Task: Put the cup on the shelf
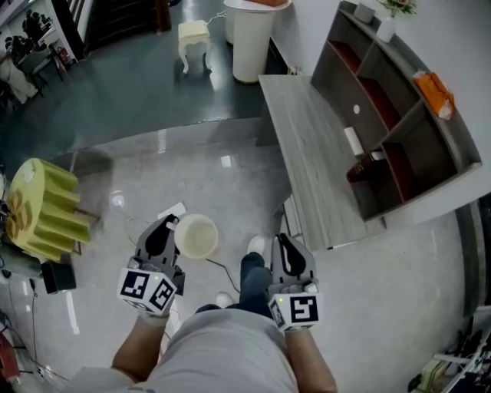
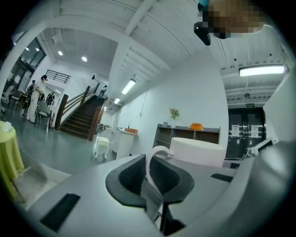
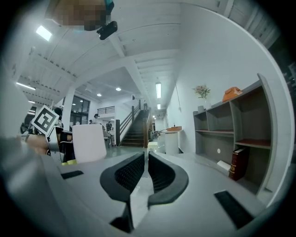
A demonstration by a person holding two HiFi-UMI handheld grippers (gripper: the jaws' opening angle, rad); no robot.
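In the head view a white cup (image 1: 196,236) hangs over the glossy floor in front of me. My left gripper (image 1: 170,224) is shut on its handle. The left gripper view shows the thin white handle (image 2: 155,155) pinched between the dark pads, with the cup body (image 2: 196,150) just right of them. My right gripper (image 1: 284,242) is level beside it, shut with nothing held (image 3: 145,169). The right gripper view has the cup (image 3: 89,142) at its left. The grey shelf (image 1: 399,115) stands ahead to the right on a long grey bench (image 1: 307,153).
The shelf holds a dark book (image 1: 367,165), a white roll (image 1: 351,140), an orange thing (image 1: 433,90) and a plant pot (image 1: 387,23). A white bin (image 1: 249,38) and a small stool (image 1: 193,38) stand beyond the bench. A yellow-draped table (image 1: 42,207) is at the left.
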